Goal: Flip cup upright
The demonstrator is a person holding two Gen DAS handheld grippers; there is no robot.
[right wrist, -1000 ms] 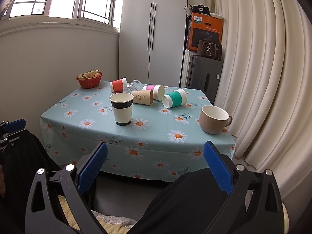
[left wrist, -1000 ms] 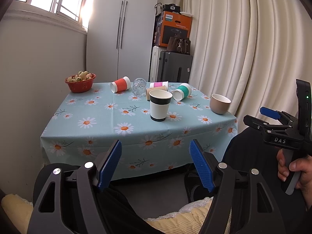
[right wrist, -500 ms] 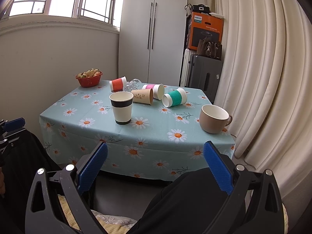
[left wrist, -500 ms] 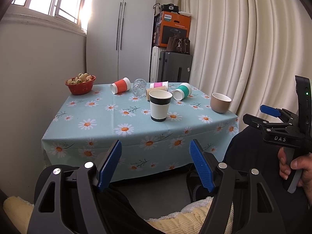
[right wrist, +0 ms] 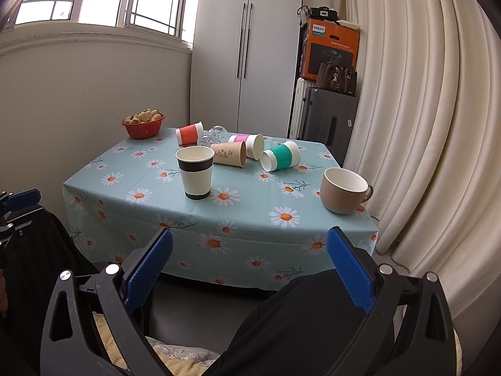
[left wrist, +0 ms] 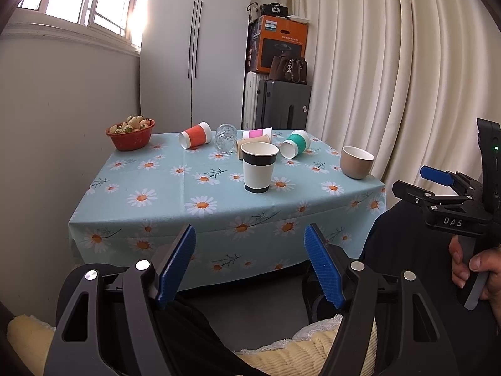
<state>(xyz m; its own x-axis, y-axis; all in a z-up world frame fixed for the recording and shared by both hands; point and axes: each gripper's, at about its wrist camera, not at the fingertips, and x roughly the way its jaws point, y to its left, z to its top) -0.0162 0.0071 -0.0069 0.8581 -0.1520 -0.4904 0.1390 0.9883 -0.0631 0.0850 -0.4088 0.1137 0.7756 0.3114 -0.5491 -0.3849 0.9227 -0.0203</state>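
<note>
Several cups lay on their sides toward the back of the daisy-print table (right wrist: 103,185): an orange-sleeved cup (right wrist: 189,133), a pink-sleeved cup (right wrist: 247,144), a plain brown paper cup (right wrist: 228,154) with a small drawing, a teal-sleeved cup (right wrist: 280,156), and a clear glass (right wrist: 214,134). A black-banded paper cup (right wrist: 195,176) and a tan mug (right wrist: 343,190) stood upright. The left gripper (left wrist: 250,264) and right gripper (right wrist: 250,271) were both spread wide, empty, well short of the table. An orange box (right wrist: 332,50) read "PHILIPS"; the right tool read "DAS".
</note>
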